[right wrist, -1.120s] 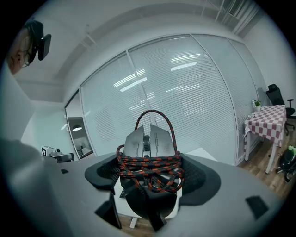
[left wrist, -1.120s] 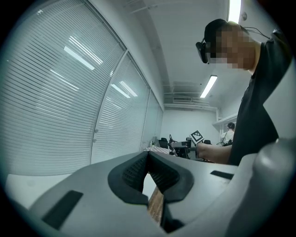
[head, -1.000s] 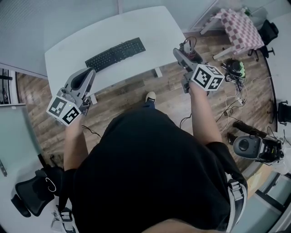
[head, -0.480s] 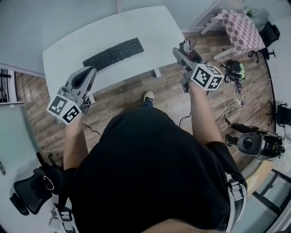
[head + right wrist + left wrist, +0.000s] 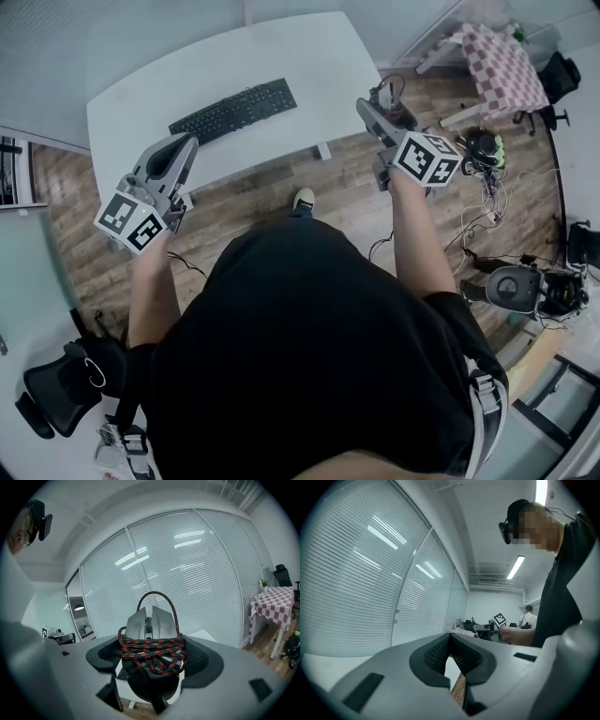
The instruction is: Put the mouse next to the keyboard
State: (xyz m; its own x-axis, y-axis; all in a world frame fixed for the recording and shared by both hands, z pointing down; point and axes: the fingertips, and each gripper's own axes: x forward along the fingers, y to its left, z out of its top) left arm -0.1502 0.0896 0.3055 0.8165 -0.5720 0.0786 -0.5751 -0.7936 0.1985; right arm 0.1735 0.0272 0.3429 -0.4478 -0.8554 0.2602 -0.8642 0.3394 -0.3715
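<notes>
A black keyboard [image 5: 232, 111] lies on the white desk [image 5: 309, 56] ahead of me. My right gripper [image 5: 373, 101] hangs past the desk's right front corner, over the wooden floor. It is shut on a grey mouse [image 5: 151, 625] with its red-and-black braided cable [image 5: 152, 652] wound round it. In the head view the mouse [image 5: 390, 100] shows only as a small dark shape at the jaws. My left gripper [image 5: 181, 144] is at the desk's left front edge, tilted upward. Its black pads [image 5: 461, 656] meet with nothing between them.
A small table with a checked cloth [image 5: 502, 58] stands at the far right. Loose cables [image 5: 489, 192] and a grey device [image 5: 511, 291] lie on the floor to the right. A black office chair [image 5: 52, 394] is behind me on the left. Blinds cover the glass wall beyond the desk.
Almost nothing differs. The left gripper has drifted slightly left, and the right gripper holds the mouse in the same place.
</notes>
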